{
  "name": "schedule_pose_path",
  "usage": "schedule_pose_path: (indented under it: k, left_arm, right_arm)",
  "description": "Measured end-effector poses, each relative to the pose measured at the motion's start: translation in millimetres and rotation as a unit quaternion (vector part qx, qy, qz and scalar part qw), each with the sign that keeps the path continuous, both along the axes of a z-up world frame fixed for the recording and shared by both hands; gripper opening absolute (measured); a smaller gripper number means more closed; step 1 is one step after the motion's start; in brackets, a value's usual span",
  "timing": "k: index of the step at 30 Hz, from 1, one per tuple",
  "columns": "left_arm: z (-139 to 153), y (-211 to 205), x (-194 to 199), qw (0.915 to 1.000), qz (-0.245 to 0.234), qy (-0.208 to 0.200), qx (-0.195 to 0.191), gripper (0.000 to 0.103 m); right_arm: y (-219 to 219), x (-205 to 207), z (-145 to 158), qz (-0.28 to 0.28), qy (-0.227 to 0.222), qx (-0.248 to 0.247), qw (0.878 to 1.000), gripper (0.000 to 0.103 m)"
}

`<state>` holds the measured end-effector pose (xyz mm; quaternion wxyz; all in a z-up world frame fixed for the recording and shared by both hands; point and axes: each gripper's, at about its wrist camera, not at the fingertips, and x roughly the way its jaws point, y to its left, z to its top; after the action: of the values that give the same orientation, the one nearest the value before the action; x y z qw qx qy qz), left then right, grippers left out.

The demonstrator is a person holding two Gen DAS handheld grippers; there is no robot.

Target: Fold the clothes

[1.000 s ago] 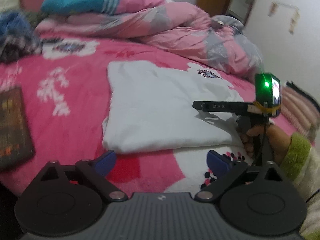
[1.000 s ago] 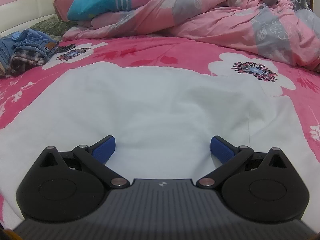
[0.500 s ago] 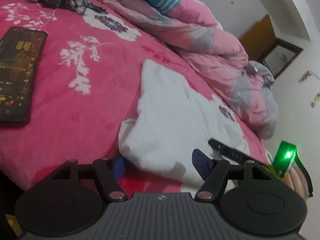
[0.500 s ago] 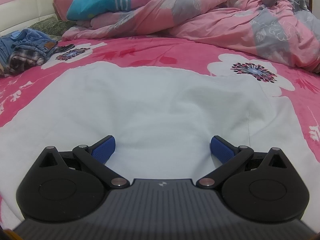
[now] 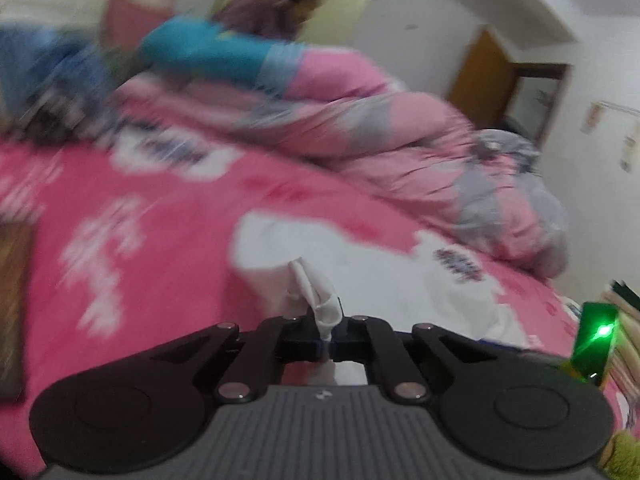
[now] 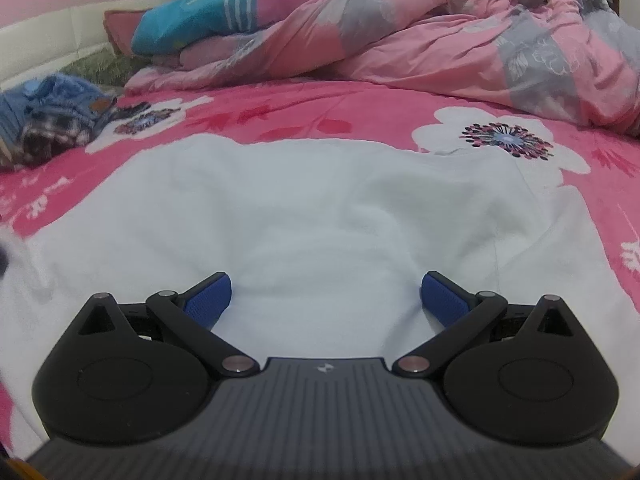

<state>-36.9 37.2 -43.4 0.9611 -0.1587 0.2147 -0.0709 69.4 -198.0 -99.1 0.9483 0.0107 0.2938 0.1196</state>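
**Left gripper now clamped on the garment's corner; right one waiting, wide open**

Left to right:

- Far left of the bed: a dark phone [image 5: 12,312], flat on the pink floral bedspread [image 5: 160,216], well apart from the work. Blue and plaid clothes [image 6: 52,120] are heaped near the headboard, untouched.
- Left gripper [image 5: 329,338]: a second ago its jaws stood wide just short of the near-left corner of the white garment [image 6: 320,216]. Half a second ago they were closing round that corner. Now they are pinched tight on it, and a bunched tuft of white cloth sticks up between the fingertips. The view is smeared, so the hand is moving; the corner looks lifted off the bedspread.
- Centre: the rest of the garment lies flat on the bedspread, already in a rough rectangle. Looks like one fold is in.
- Right gripper [image 6: 325,300]: unchanged across all three moments. Jaws wide, blue pads [image 6: 210,300] resting on or just above the near edge of the garment, nothing between them. Can't tell if they touch.
- Far right: the rumpled pink and grey quilt [image 6: 480,40], clear of the garment.

Meaning: grasp step is done on the left only. My read is the next fold needs the right side to pinch its corner too, or only one corner lifts and the fold goes skewed.
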Motion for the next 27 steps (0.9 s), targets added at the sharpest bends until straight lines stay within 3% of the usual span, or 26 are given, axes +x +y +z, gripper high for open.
schedule_pose_path:
  k: [4,7,12,16,18,21,22,23,27]
  left_arm:
    - [22.6,-49.9,20.6,0.9953,-0.082,-0.037,0.036,0.003]
    - [29.1,-94.3,35.8,0.9853,-0.149,-0.050,0.065,0.003]
    - [1.8,-164.3,52.3,0.9667,-0.240,-0.016,0.087,0.003]
    - [-32.4,-207.5,55.6,0.9463,-0.299,0.014,0.122,0.004]
    - [-51.2,-218.5,55.3,0.9360,-0.318,0.036,0.147,0.009]
    - [-54.8,-214.7,40.6,0.9321,-0.332,0.014,0.144,0.046]
    - [-51.3,-211.1,35.4,0.9312,-0.338,-0.002,0.137,0.064]
    - [-46.9,-206.9,29.9,0.9307,-0.340,-0.020,0.134,0.069]
    - [-32.9,-186.8,9.0,0.9295,-0.336,-0.055,0.142,0.069]
  right_arm:
    - [-31.5,-12.4,9.0,-0.036,-0.009,0.088,0.995,0.102]
    - [-73.7,-41.2,16.8,-0.080,-0.029,0.159,0.984,0.102]
    - [-141.0,-96.1,16.5,-0.163,-0.044,0.223,0.960,0.101]
    - [-176.1,-135.1,4.5,-0.224,-0.039,0.254,0.940,0.101]
    - [-186.1,-150.3,-1.0,-0.240,-0.040,0.268,0.932,0.101]
    - [-191.1,-159.7,-5.4,-0.241,-0.044,0.284,0.927,0.101]
    - [-191.1,-160.3,-5.2,-0.238,-0.046,0.289,0.926,0.100]
    - [-190.5,-160.0,-4.2,-0.233,-0.048,0.293,0.926,0.100]
    - [-184.5,-154.6,4.9,-0.198,-0.057,0.310,0.928,0.094]
